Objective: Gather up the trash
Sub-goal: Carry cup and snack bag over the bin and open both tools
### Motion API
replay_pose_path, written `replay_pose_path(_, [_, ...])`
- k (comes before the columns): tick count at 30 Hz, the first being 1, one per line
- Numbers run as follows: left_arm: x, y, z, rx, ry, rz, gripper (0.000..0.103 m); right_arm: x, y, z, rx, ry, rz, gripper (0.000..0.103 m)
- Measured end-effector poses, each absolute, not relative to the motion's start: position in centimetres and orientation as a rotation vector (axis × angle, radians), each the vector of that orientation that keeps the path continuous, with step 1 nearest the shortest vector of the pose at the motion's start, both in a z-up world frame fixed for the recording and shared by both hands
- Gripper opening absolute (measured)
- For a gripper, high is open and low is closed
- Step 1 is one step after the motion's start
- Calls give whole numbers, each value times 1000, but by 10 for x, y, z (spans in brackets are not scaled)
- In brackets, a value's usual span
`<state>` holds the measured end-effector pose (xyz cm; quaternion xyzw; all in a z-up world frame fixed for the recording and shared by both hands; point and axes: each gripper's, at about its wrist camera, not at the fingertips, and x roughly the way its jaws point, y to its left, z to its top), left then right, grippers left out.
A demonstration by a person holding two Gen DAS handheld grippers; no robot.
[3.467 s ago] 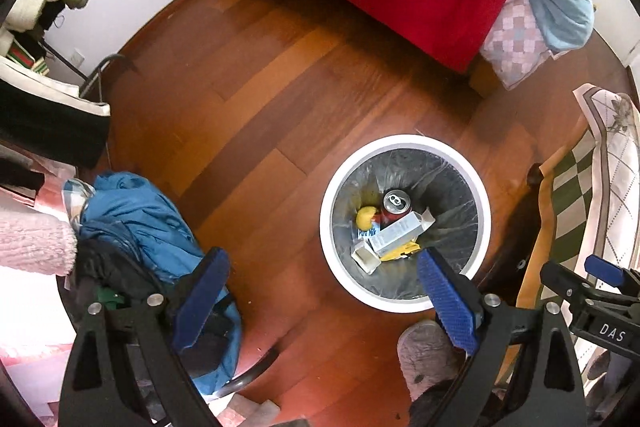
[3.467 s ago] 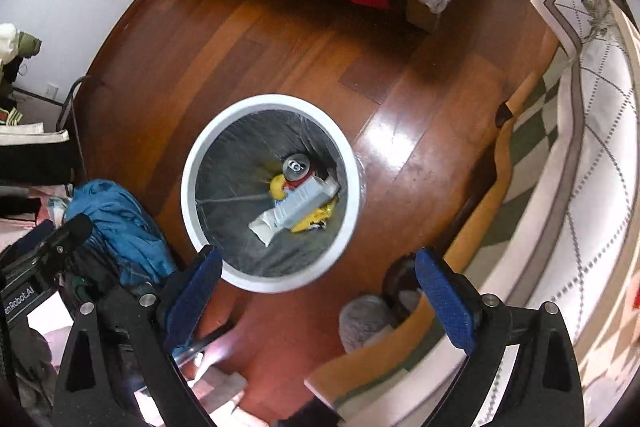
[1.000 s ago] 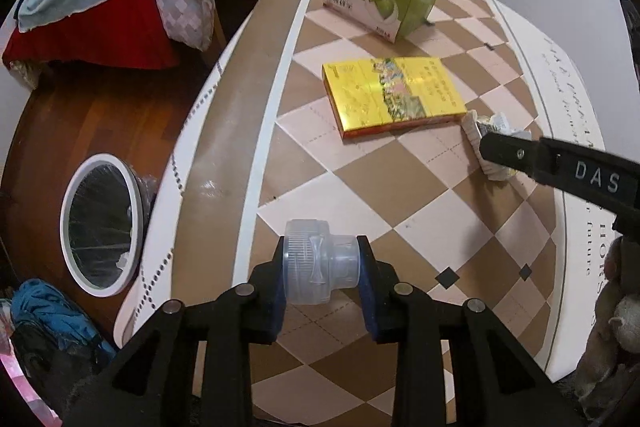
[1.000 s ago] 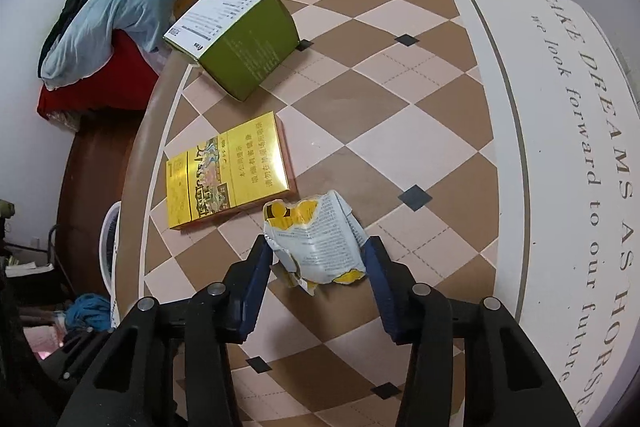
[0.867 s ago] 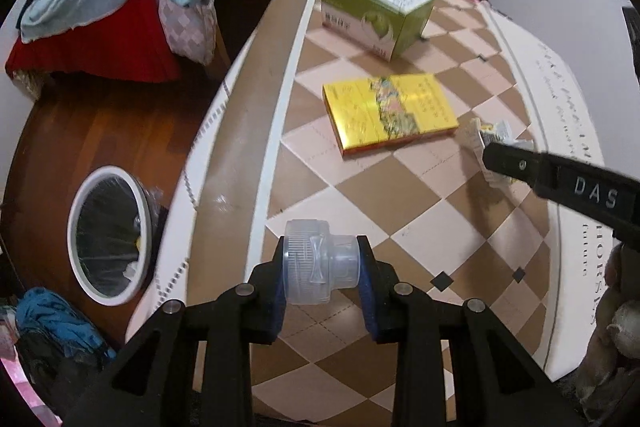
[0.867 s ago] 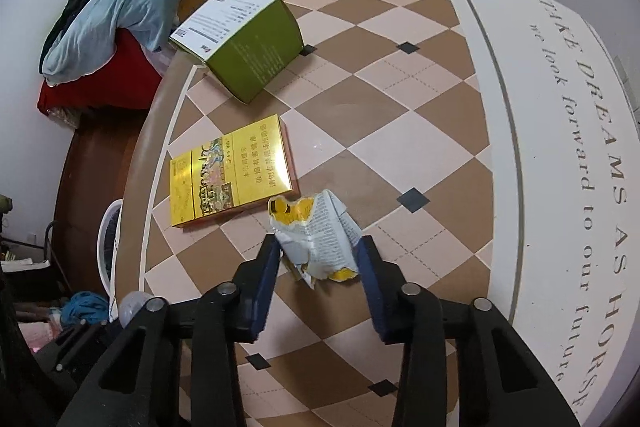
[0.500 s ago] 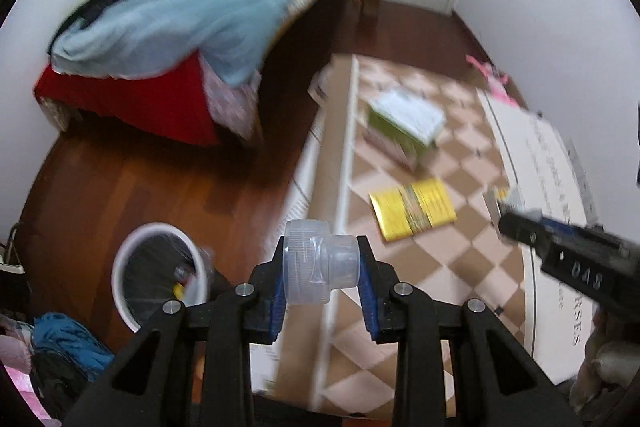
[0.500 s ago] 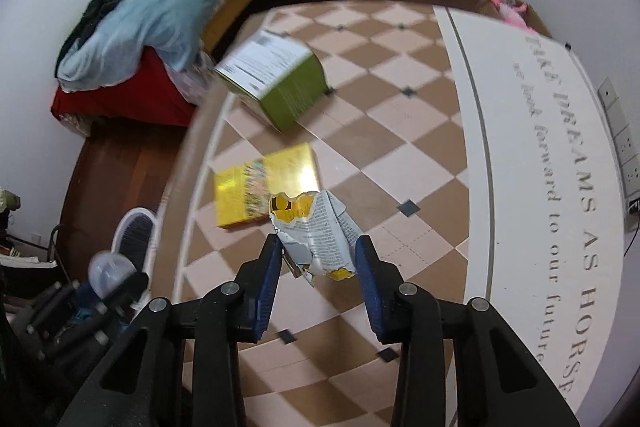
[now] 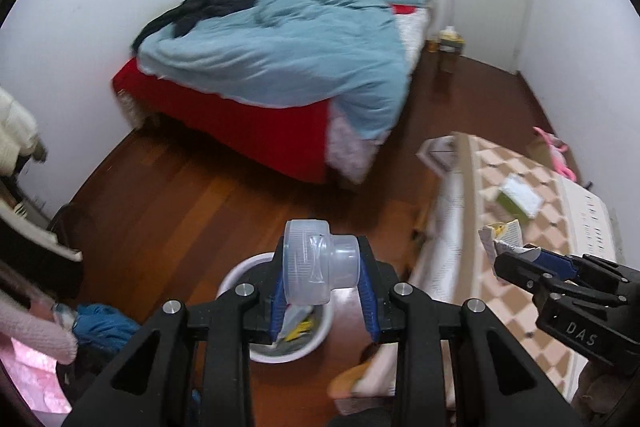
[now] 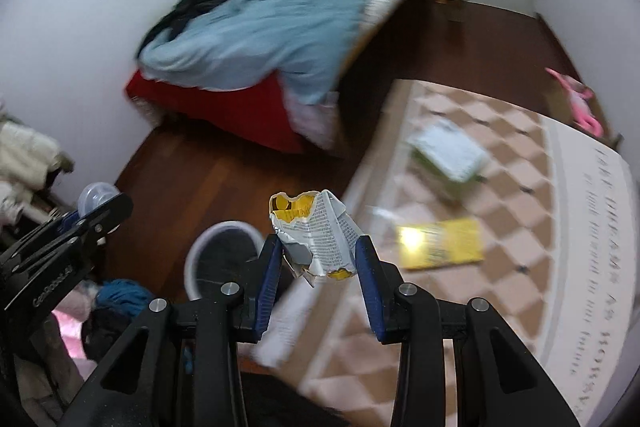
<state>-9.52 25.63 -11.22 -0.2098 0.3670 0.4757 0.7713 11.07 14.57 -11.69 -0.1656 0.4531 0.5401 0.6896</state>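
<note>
My left gripper (image 9: pixel 322 287) is shut on a clear plastic cup (image 9: pixel 316 263) and holds it in the air above the white trash bin (image 9: pixel 240 273), which has trash inside. My right gripper (image 10: pixel 318 267) is shut on a torn yellow-and-white snack wrapper (image 10: pixel 318 233), held in the air to the right of the bin (image 10: pixel 200 251). The right gripper with the wrapper (image 9: pixel 502 233) shows at the right of the left wrist view. The left gripper with the cup (image 10: pixel 96 197) shows at the left of the right wrist view.
A checkered rug (image 10: pixel 500 227) carries a green box (image 10: pixel 450 155) and a yellow book (image 10: pixel 440 243). A bed with a blue duvet (image 9: pixel 280 55) stands at the back. Blue clothes (image 9: pixel 104 323) lie left of the bin, and a slipper (image 9: pixel 360 379) right of it.
Both grippers have lifted away from the rug and swung toward the bin, still holding the cup and the wrapper. The bed and walls have come into view.
</note>
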Motion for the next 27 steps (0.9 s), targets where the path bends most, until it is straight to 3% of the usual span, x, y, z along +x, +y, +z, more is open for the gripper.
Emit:
replay_pose_path(5, [-136, 301, -157, -599, 848, 1056, 27, 52, 202, -138, -425, 1048, 1290, 40])
replay_pose_path(12, [-169, 365, -245, -873, 961, 991, 27, 3, 279, -211, -544, 1181, 1306, 40])
replay_pose_path(21, [-196, 398, -290, -995, 1016, 1014, 29, -31, 343, -294, -697, 1287, 1292, 40])
replay_pose_path(22, [-200, 400, -290, -1003, 1013, 1016, 33, -33, 347, -298, -710, 1289, 1295, 40])
replay_pose_path(24, [-210, 400, -290, -1002, 1005, 1036, 65, -35, 355, -306, -724, 1283, 1296, 41])
replay_pose_path(25, [-213, 400, -291, -999, 1002, 1052, 95, -37, 360, -310, -732, 1286, 1295, 43])
replay_pose_path(26, [-217, 399, -290, -993, 1001, 1065, 102, -38, 362, -312, -732, 1297, 1297, 45])
replay_pose_path(27, [-223, 397, -289, -982, 1007, 1091, 102, -39, 365, -315, -733, 1317, 1299, 50])
